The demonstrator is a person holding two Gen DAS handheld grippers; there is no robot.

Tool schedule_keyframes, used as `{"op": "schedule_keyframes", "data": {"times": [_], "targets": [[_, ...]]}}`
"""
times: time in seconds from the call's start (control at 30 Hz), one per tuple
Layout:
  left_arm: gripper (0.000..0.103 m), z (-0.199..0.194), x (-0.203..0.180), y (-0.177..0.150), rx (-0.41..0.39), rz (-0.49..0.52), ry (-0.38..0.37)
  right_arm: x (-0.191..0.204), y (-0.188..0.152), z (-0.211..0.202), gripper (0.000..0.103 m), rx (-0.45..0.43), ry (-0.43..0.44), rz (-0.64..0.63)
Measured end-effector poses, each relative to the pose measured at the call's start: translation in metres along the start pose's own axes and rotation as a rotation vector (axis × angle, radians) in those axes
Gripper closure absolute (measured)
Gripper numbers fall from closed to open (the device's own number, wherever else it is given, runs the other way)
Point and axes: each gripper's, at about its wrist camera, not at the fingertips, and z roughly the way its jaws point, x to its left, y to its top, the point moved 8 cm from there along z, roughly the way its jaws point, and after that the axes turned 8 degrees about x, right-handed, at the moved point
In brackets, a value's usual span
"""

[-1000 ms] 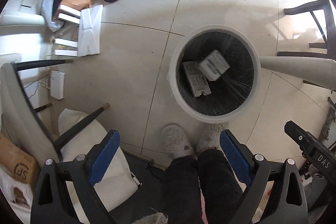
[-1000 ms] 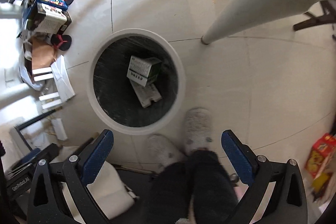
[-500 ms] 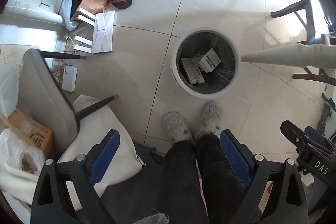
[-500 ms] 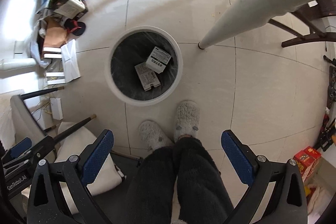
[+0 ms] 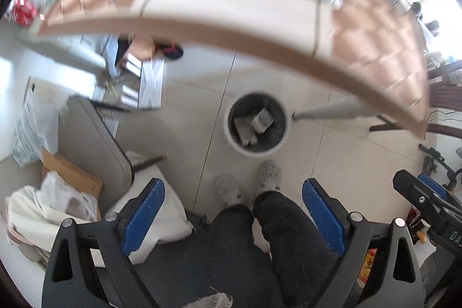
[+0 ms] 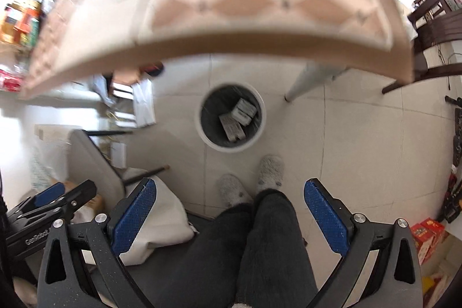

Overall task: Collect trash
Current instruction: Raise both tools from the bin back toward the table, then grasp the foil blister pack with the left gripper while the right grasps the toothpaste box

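Left hand-held gripper (image 5: 233,194) wide open and empty, right hand-held gripper (image 6: 230,192) likewise, two boxes (image 6: 237,119) in bin (image 6: 230,147) on floor, table (image 6: 260,48) edge above

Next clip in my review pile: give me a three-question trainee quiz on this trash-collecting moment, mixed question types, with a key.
1. True or false: the left gripper is shut on a box.
2. Multiple choice: the two small boxes lie (A) on the table, (B) inside the trash bin, (C) on the chair seat.
3. Short answer: what stands on the tiled floor just on the camera's side of the bin?

Key
1. False: its jaws stand wide apart with nothing between them, as do those of the right gripper.
2. B.
3. The person's feet in fuzzy grey slippers.
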Motion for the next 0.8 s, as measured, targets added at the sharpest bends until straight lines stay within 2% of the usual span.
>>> {"op": "schedule_keyframes", "data": {"times": [0.1,0.2,0.3,0.4,0.57,0.67,0.8], "targets": [[0.000,-0.033,-0.011,0.027,-0.066,-0.005,-0.011,0.005,0.023,-0.049,0.000,-0.052,0.022,-0.016],[0.000,-0.059,-0.018,0.058,-0.114,-0.045,-0.021,0.006,0.057,-0.090,0.000,-0.088,0.014,-0.035],[0.000,-0.070,-0.023,0.094,-0.112,-0.124,-0.037,0.001,0.097,-0.117,0.000,-0.101,-0.030,-0.063],[0.000,-0.061,-0.027,0.123,-0.046,-0.251,-0.086,-0.012,0.155,-0.131,0.000,-0.085,-0.077,-0.093],[0.000,-0.018,-0.036,0.167,0.097,-0.564,-0.255,-0.039,0.257,-0.134,0.000,-0.060,-0.157,-0.157],[0.000,0.010,-0.049,0.191,0.161,-0.717,-0.335,-0.047,0.315,-0.124,0.000,-0.040,-0.194,-0.191],[0.000,0.040,-0.062,0.215,0.222,-0.887,-0.419,-0.051,0.371,-0.095,0.000,-0.014,-0.236,-0.225]]}}
